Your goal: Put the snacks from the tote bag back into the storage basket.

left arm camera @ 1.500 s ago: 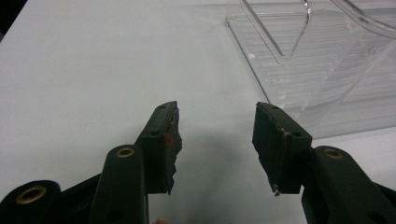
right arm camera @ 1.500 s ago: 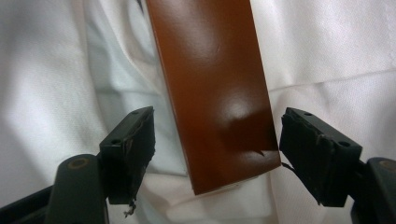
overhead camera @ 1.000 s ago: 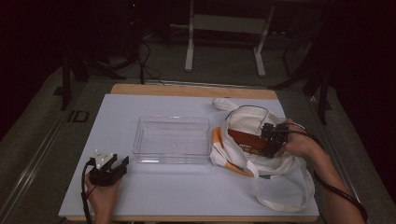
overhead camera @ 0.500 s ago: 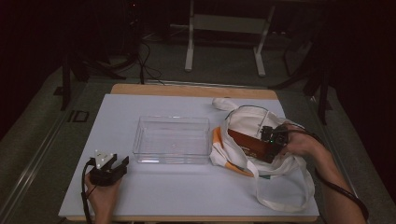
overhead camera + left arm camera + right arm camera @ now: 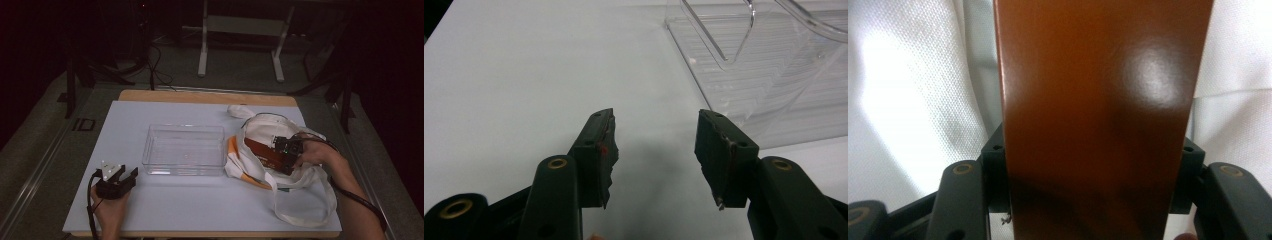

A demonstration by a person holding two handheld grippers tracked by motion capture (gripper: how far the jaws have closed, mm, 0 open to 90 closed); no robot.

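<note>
Right gripper [image 5: 286, 156] has slid slightly deeper over the bag [image 5: 280, 150], now clamped on the brown box [image 5: 1098, 115] inside it; extraction looks next. Left gripper [image 5: 116, 181] idle on desk [image 5: 200, 210], jaws apart.

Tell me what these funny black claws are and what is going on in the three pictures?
The claws are grabbing tools, and a person holds one in each hand. One picture looks down from above the white table. The other two come from little cameras riding on the tools, looking along their black jaws.

On the table stand a clear plastic box and a white cloth bag. The left gripper rests near the box with its jaws wide apart, holding nothing. The right gripper is over the bag, and its jaws are squeezed on both sides of a shiny brown box. From above, that brown box lies slanted at the bag's opening, but I cannot tell whether it is going in or coming out.
</note>
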